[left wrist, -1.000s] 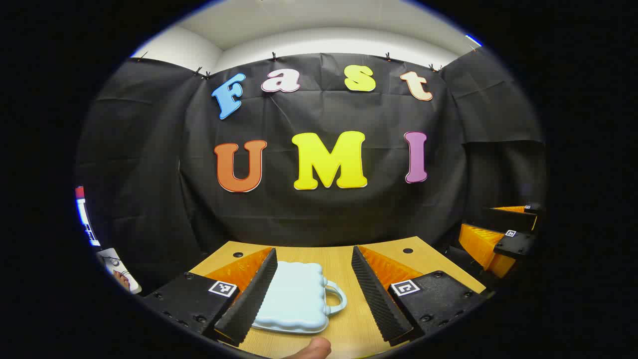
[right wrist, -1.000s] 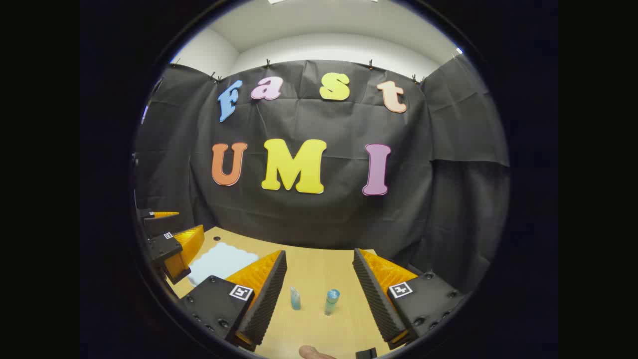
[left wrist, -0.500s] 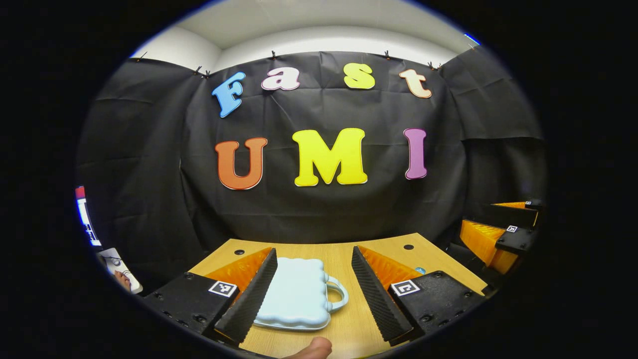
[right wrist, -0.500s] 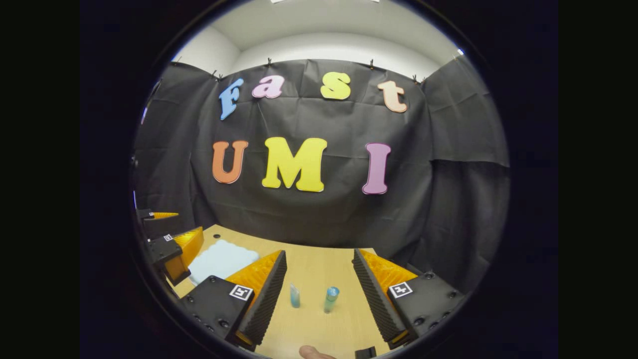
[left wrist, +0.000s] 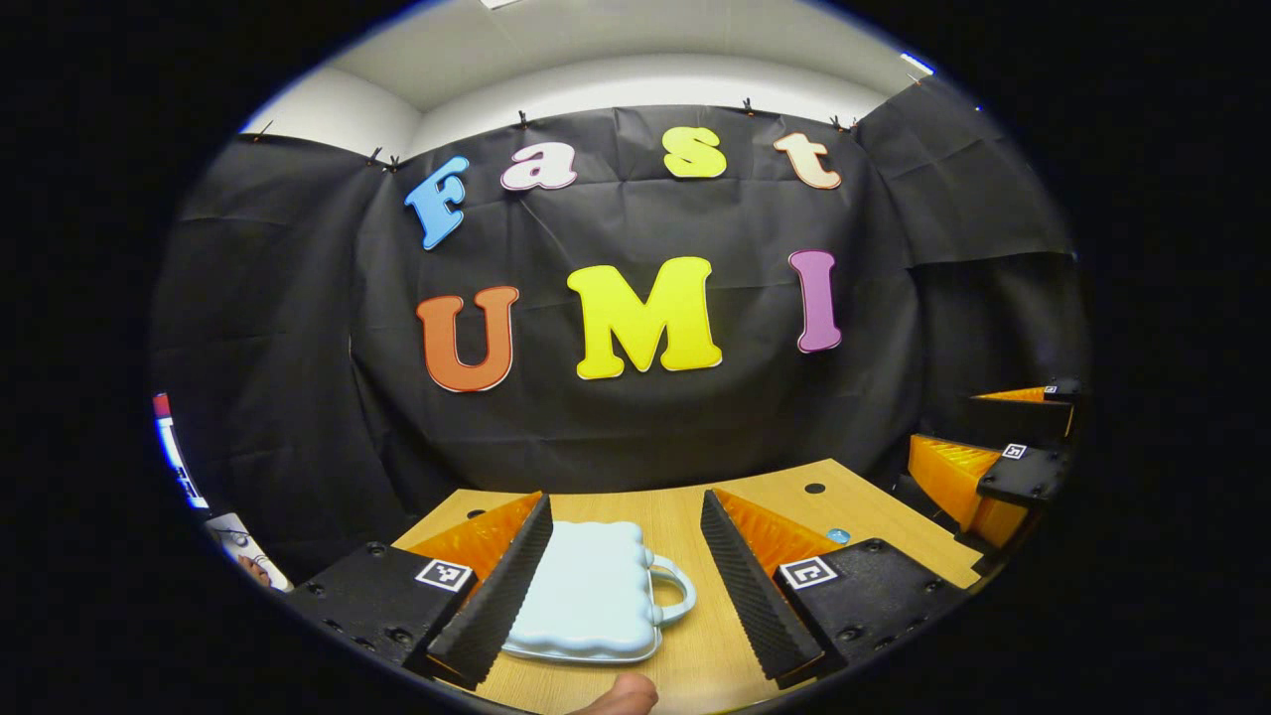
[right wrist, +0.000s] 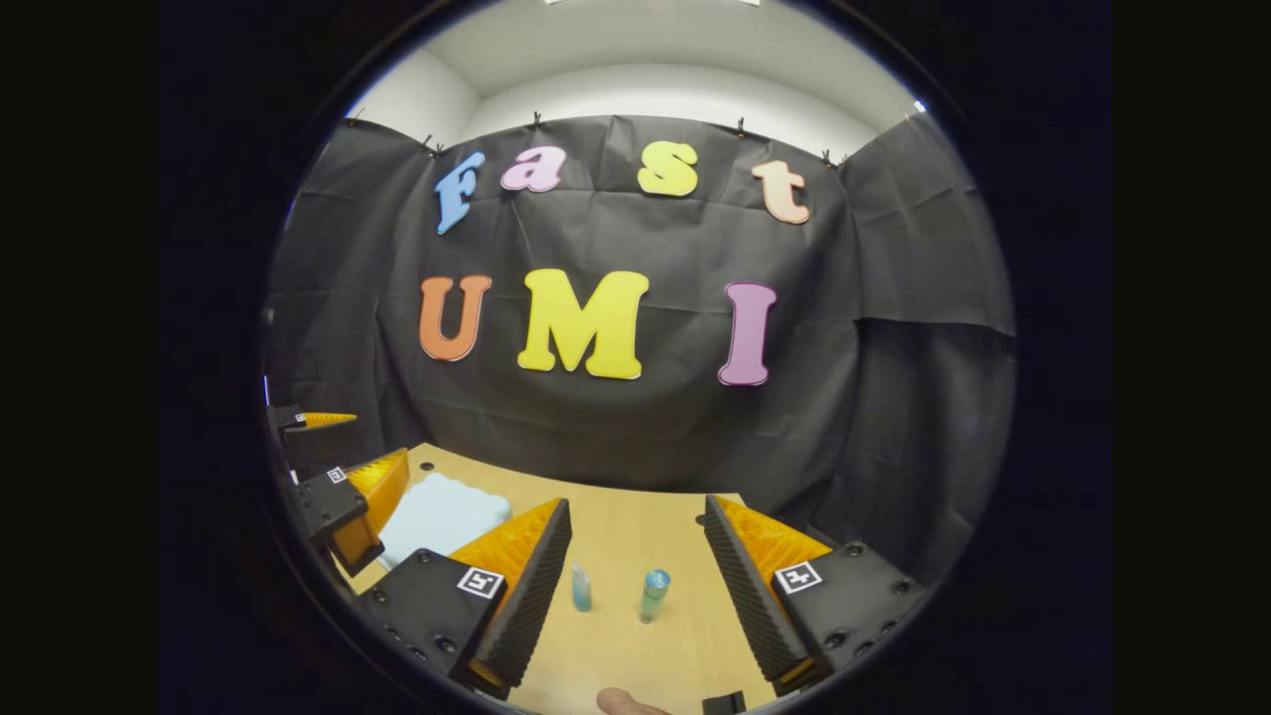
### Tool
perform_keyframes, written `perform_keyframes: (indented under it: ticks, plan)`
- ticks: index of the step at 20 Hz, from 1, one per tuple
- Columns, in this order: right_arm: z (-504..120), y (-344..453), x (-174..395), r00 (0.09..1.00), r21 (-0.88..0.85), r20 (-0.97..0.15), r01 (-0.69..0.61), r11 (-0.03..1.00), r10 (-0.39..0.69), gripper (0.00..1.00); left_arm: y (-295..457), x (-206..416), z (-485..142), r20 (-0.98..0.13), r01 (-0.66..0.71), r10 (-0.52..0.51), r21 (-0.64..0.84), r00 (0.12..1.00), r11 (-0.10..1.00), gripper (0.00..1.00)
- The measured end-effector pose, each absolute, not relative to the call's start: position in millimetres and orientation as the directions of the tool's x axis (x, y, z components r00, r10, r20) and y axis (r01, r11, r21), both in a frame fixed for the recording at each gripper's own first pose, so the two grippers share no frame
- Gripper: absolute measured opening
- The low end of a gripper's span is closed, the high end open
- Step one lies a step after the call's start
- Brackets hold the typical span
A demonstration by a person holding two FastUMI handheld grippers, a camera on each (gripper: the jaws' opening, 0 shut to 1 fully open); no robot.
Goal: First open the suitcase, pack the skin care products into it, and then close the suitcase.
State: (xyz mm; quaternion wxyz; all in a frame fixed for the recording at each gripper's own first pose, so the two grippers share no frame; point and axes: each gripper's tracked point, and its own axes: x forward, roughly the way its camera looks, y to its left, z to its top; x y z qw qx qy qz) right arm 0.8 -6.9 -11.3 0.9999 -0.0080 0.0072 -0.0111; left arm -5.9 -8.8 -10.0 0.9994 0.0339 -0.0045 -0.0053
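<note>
A small pale blue suitcase [left wrist: 593,590] with a scalloped edge and a handle on its right lies flat and closed on the wooden table. My left gripper [left wrist: 626,576] hangs open just above and in front of it, its left finger overlapping the case's left side. The suitcase [right wrist: 440,513] also appears at the left in the right gripper view, beside the left gripper [right wrist: 343,467]. Two small blue skin care bottles stand between the open fingers of my right gripper [right wrist: 635,581]: a thin one [right wrist: 581,588] and a wider-capped one [right wrist: 652,594]. The right gripper [left wrist: 993,447] shows at the far right edge.
The wooden table [left wrist: 675,506] has small round holes near its far corners. A blue bottle cap [left wrist: 839,536] peeks past my left gripper's right finger. A thumb tip [left wrist: 621,695] shows at the bottom edge. Black cloth walls close in behind the table.
Both views have shifted only slightly; the left gripper tilted a little and the suitcase sits marginally farther under it. Both grippers stay open and the bottles have not moved.
</note>
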Motion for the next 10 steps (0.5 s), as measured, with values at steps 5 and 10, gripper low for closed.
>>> perform_keyframes:
  ticks: [5,10]
  plan:
    - [-24,-19,7,0.998,-0.012,-0.045,0.049,0.999,-0.05,0.8,-6,7,-29,-0.027,-0.003,0.006,0.116,1.0,0.993,0.96]
    - [-36,-39,11,0.992,-0.024,-0.075,0.097,0.995,-0.099,0.8,-14,28,-72,-0.08,0.027,-0.003,0.302,0.997,0.953,0.95]
